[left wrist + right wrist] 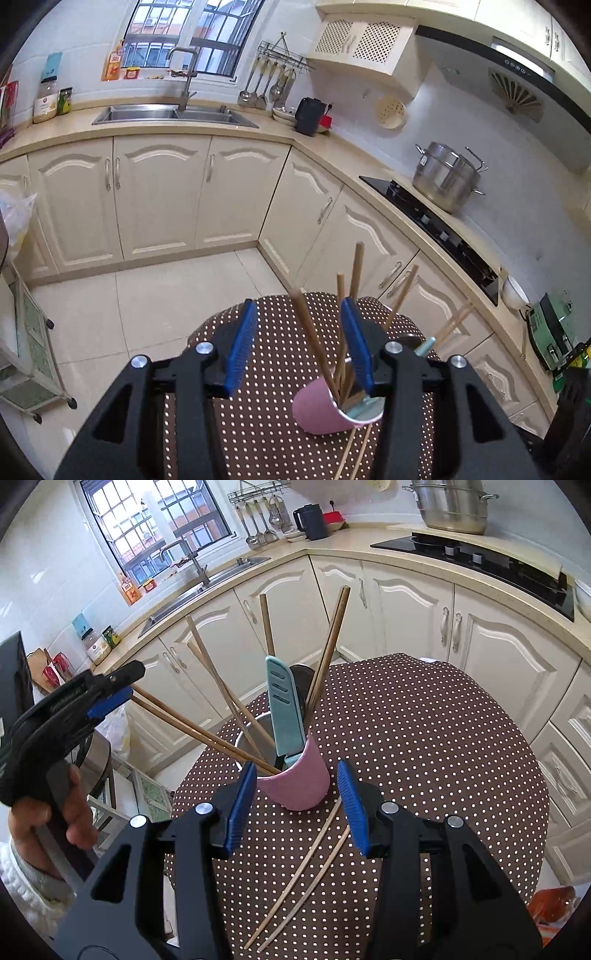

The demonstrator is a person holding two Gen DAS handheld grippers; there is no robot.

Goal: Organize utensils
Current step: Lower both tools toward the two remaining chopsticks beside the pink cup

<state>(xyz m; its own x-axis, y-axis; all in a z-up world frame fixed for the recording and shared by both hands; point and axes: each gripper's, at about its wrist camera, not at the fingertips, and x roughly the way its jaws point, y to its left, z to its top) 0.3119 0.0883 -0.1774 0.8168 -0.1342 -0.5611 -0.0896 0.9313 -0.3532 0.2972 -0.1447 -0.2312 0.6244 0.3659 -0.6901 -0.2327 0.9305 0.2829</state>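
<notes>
Mostly we read the scene L to R from the right wrist view. At far left a hand gripped the trigger of the left gripper, which hung above and to the left of the cup, w/ nothing between its blue pads that we could see; from its own camera the left gripper's jaws stood apart and empty, the cup's sticks only showing through the gap. We judged it was released and clear of the cup, prob. so it wouldn't knock the leaning sticks.

Next came the pink cup, upright on the dotted cloth near the table's left edge. It already held several brown chopsticks fanned out at angles, plus a teal-handled tool standing handle-up and something dark behind it that we couldn't ID. They leaned on the rim because the cup was wide and shallow for such long pieces.

Just in front of the cup, two pale chopsticks lay flat on the cloth, roughly side by side, far tips just beside the cup's base. These looked like what was left to sort.

Right gripper sat low over them, jaws parted, pads touching nothing, pointing down at the cup's base. We figured it was lined up to pinch the loose pair, tho they lay thin and flat, so a slip seemed likely.
</notes>
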